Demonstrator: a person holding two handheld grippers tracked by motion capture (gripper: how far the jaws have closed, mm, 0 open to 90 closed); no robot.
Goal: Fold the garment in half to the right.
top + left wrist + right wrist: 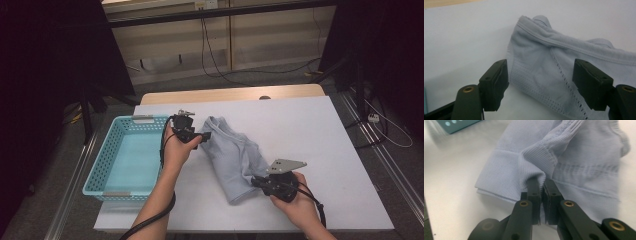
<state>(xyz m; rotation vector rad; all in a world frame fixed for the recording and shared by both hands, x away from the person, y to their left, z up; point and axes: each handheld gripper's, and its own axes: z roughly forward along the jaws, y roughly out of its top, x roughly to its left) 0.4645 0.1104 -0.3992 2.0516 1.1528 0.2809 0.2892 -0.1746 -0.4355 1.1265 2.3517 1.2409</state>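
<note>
White table top with a dark floor and loose cables behind it, that's the setup from the high view. A pale blue-grey garment [233, 157] lies crumpled mid-table, just right of a turquoise basket [116, 189]. The left gripper [202, 137] hovers at the garment's far end, while the right gripper [257, 181] sits at its near edge.

Left gripper view: jaws stand wide apart with the garment's [541, 60] seamed edge between them, nothing pinched.

Right gripper view: jaws are squeezed tight on a fold of the garment's [536, 165] ribbed hem, basket corner [456, 124] up top.

If you ask me, the left one should get low and bite a good chunk of that seam before anyone lifts, otherwise the thing just sags off one corner.
</note>
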